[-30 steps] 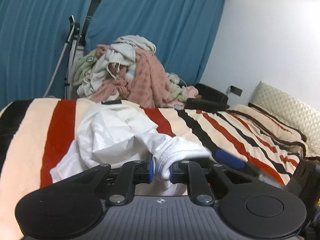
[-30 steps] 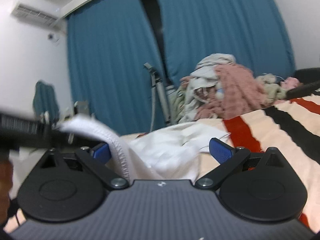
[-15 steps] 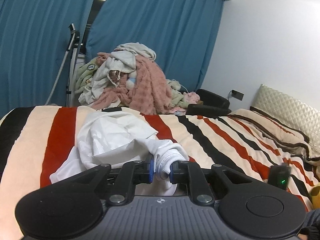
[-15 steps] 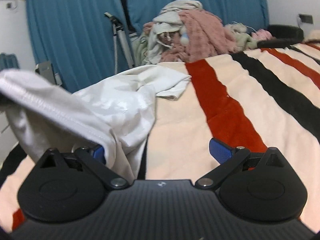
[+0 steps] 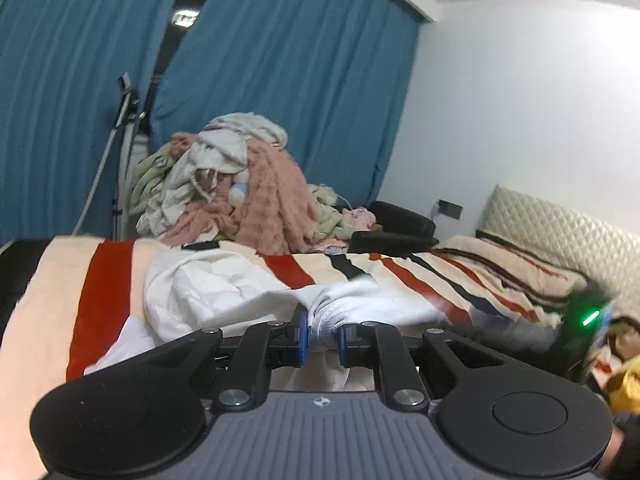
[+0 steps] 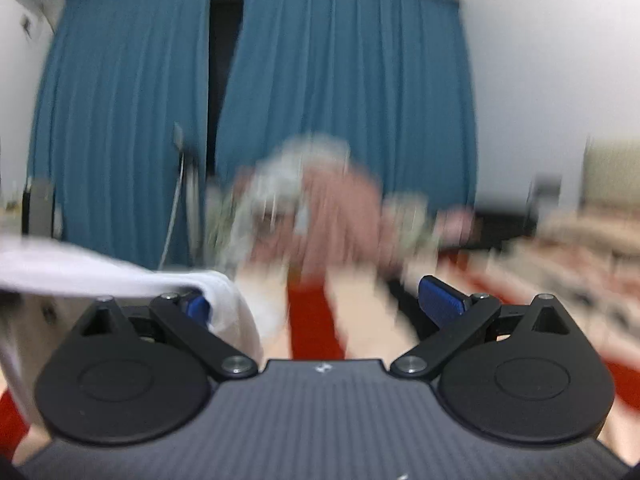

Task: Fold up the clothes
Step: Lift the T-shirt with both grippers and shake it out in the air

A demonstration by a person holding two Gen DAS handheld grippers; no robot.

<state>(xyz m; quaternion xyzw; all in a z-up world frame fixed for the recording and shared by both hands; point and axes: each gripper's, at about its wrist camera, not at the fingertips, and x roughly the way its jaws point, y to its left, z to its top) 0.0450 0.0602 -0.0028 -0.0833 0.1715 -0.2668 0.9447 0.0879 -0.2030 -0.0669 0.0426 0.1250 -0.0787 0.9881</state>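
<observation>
The left hand-held gripper point(image 5: 322, 338) has its blue-padded fingers pinched together on a bunched ribbed edge of the crumpled white cotton garment point(image 5: 224, 292), which lies in a loose heap on the bed with the cream, red and black striped blanket point(image 5: 100, 280). From that clamped edge the cloth trails back across the blanket, rumpled and doubled over on itself with no tidy crease anywhere that I can see.

The right hand-held gripper point(image 6: 320, 304) stands wide apart, gripping nothing between its pads; a fold of the same white garment drapes over its left finger and hangs down beside it. That view is badly smeared, so finer detail there is beyond me.

Behind the bed, against the blue curtains point(image 5: 280, 80), sits a tall pile of pink, white and pale green laundry point(image 5: 236, 184), all unfolded.

By my reckoning the job is barely started: this one piece is only being taken hold of and has yet to be spread flat, let alone folded, and I spot no finished stack anywhere. The whole heap at the back waits its turn
</observation>
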